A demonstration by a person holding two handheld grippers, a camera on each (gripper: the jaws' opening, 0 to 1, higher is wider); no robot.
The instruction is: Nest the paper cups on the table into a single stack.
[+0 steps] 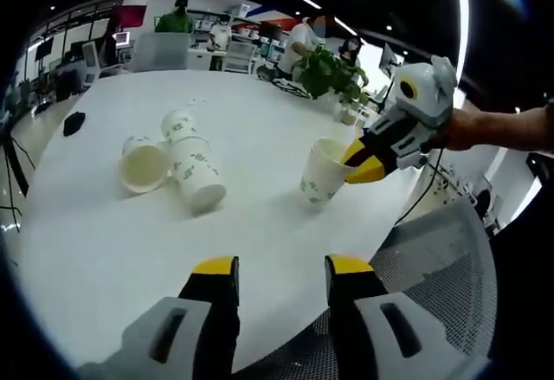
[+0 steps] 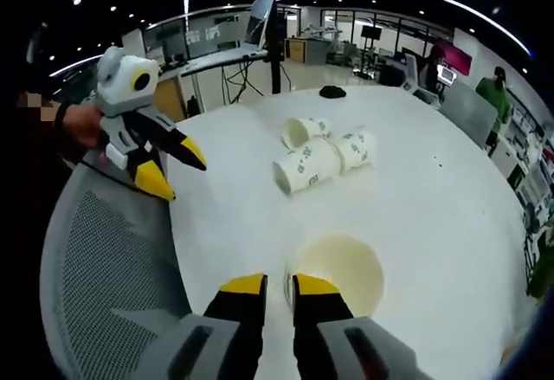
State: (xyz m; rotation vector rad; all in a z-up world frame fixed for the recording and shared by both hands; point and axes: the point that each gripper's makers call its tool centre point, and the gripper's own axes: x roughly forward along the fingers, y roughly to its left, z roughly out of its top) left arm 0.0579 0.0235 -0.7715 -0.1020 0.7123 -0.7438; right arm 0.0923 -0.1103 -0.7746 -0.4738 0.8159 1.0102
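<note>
R gripper: jaws pinched on near rim of upright paper cup, cup standing on white table nr its edge. L gripper: jaws apart, nothing between, held over table edge above grey mesh chair. Three other cups lie on their sides, clustered mid-table, well apart from held cup

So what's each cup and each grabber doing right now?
Upright cup: standing, rim pinched by the right hand-held gripper.
Three other cups: lying on their sides on the table.
Right hand-held gripper: shut on the cup rim.
Left hand-held gripper: open, holding nothing.
</note>
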